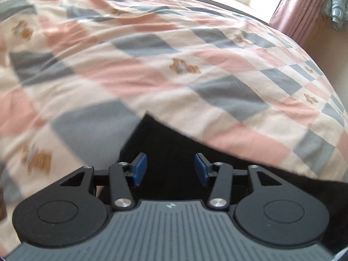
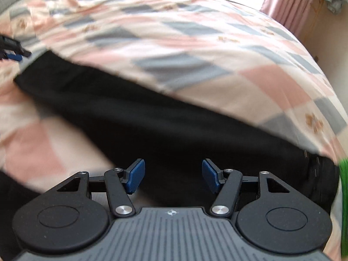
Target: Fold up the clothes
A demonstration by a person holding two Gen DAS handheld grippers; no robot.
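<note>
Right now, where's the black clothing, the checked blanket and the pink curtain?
black clothing (image 2: 152, 117): right wrist view, middle of the dark cloth.
checked blanket (image 1: 139, 69): left wrist view, a pink square.
pink curtain (image 1: 298, 6): left wrist view, its folds.
</note>
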